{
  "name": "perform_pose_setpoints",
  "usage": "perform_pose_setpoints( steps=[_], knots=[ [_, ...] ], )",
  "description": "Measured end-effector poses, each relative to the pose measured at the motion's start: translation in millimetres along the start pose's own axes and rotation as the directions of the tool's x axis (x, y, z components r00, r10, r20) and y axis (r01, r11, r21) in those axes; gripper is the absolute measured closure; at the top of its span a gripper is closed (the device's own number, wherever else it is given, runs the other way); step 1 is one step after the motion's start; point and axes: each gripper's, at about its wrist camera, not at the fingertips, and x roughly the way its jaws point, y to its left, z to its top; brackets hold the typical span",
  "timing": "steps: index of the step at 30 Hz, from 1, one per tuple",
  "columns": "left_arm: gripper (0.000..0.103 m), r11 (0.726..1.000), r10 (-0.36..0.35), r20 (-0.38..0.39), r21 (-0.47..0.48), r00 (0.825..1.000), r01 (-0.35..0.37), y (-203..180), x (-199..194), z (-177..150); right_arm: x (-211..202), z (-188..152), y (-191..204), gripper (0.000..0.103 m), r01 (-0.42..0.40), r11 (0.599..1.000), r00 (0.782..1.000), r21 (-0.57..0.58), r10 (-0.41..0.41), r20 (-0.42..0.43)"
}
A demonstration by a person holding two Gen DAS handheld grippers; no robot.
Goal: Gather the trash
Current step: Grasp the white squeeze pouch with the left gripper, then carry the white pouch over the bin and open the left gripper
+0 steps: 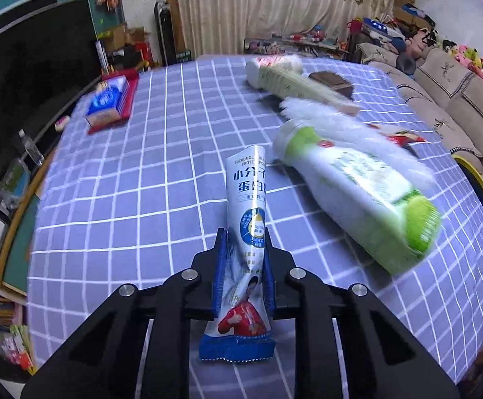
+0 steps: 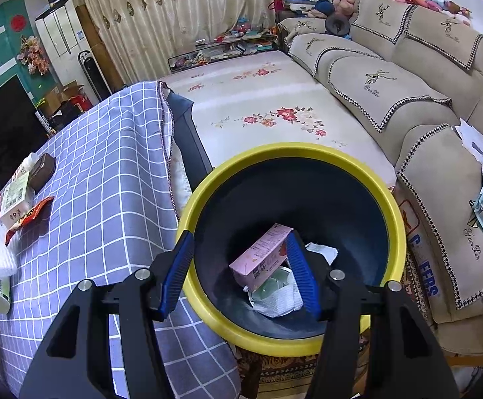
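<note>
In the left wrist view, the left claw (image 1: 245,249) is seen closed on a long white-and-blue foil sachet (image 1: 248,229) printed with a man in red, which is held up above the table (image 1: 135,179) covered in a blue grid-patterned cloth. Just to its right, a white plastic bottle with a green label and green cap (image 1: 357,193) is seen lying on its side. In the right wrist view, the right claw (image 2: 239,271) is held wide open and empty above a round dark bin with a yellow rim (image 2: 397,219), in which a pink carton (image 2: 264,256) and crumpled white paper (image 2: 279,302) are seen.
</note>
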Motion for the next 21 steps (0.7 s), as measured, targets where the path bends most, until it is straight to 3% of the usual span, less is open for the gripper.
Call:
perform_pose_setpoints(
  steps=[3, 6, 12, 18, 21],
  knots=[
    [0.083, 1.000, -0.007, 0.027, 0.030, 1.000, 0.007, -13.0, -22.7, -2.3, -6.0, 0.3, -3.7, 0.048, -0.002, 1.000, 1.000, 0.008, 0.002, 0.013],
    [0.083, 0.996, -0.059, 0.065, 0.074, 0.996, 0.054, -34.3, -51.2, -1.5, -13.6, -0.1, -8.7, 0.048, 0.000, 1.000, 1.000, 0.017, 0.000, 0.028],
    [0.083, 0.954, -0.245, 0.076, 0.199, 0.967, 0.226, -101.5, -77.5, 14.3, -34.7, -7.5, -23.8, 0.048, 0.005, 0.999, 0.998, 0.037, -0.008, 0.065],
    [0.083, 0.858, -0.424, 0.036, 0.336, 0.905, 0.389, -197.1, -67.5, 47.0, -61.6, -15.7, -48.8, 0.047, 0.016, 0.998, 0.992, 0.065, -0.024, 0.120],
    [0.083, 0.791, -0.501, -0.026, 0.393, 0.865, 0.469, -259.9, -53.5, 65.5, -72.1, -18.2, -62.9, 0.045, 0.026, 0.996, 0.989, 0.080, -0.038, 0.145]
  ],
)
